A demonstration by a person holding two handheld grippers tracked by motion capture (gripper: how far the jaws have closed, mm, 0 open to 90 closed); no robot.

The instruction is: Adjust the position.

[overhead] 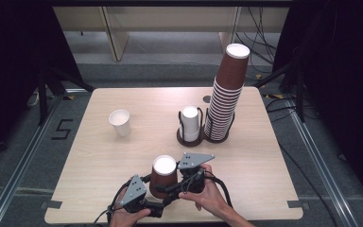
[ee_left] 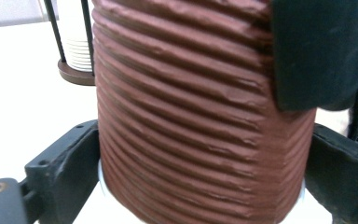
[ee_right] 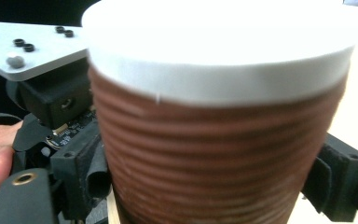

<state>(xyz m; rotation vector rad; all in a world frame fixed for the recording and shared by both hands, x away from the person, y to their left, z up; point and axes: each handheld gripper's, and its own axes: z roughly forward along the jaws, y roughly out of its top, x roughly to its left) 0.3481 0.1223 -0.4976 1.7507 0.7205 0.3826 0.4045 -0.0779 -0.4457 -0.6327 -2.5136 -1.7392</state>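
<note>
A brown ribbed paper cup [overhead: 163, 176] with a white top stands upright near the table's front edge. My left gripper [overhead: 157, 195] reaches it from the left, low on its wall. My right gripper [overhead: 171, 183] comes in from the right, higher up. In the left gripper view the cup [ee_left: 186, 93] sits between the two black jaws, and both rest against its ribbed side. In the right gripper view the cup [ee_right: 214, 140] stands close up between the jaws, which touch it on both sides. The left gripper's plate [ee_right: 32, 46] shows behind the cup.
A single white cup [overhead: 120, 122] stands at the left middle of the wooden table [overhead: 264, 161]. A wire holder with white cups [overhead: 190, 124] and a tall leaning stack of brown cups [overhead: 224, 94] stand at the centre right. The holder [ee_left: 74, 46] shows beyond the cup.
</note>
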